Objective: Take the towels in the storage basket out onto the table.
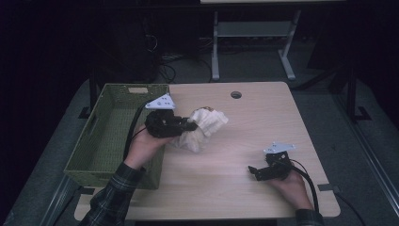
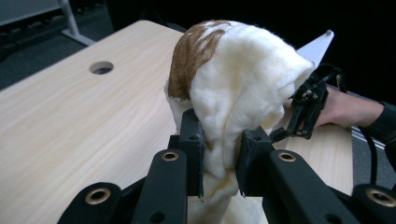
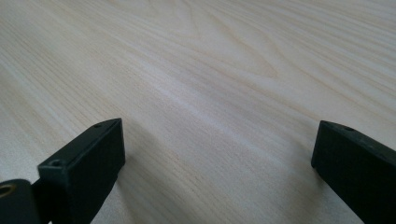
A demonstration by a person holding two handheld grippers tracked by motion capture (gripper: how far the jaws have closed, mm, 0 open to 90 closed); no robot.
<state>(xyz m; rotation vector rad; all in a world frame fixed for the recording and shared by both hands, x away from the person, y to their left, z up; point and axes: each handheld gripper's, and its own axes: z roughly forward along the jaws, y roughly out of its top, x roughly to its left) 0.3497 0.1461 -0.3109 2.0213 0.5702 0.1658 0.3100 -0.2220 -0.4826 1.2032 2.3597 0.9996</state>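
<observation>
A cream cloth (image 1: pixel 203 129) with a brown patch hangs bunched from my left gripper (image 1: pixel 188 126), held above the table beside the green basket. In the left gripper view the cream cloth (image 2: pixel 243 88) is pinched between the two black pads (image 2: pixel 192 149), and the left gripper (image 2: pixel 222 156) is shut on it. My right gripper (image 1: pixel 252 170) rests low over the table at the front right. In the right gripper view the right gripper (image 3: pixel 217 161) stands with its jaws wide apart and only bare wood between them.
A green woven basket (image 1: pixel 101 136) sits at the table's left edge, beside my left hand. The light wooden table (image 1: pixel 254 117) has a round cable hole (image 1: pixel 236 94) near its far edge. Desk legs and cables lie beyond the table.
</observation>
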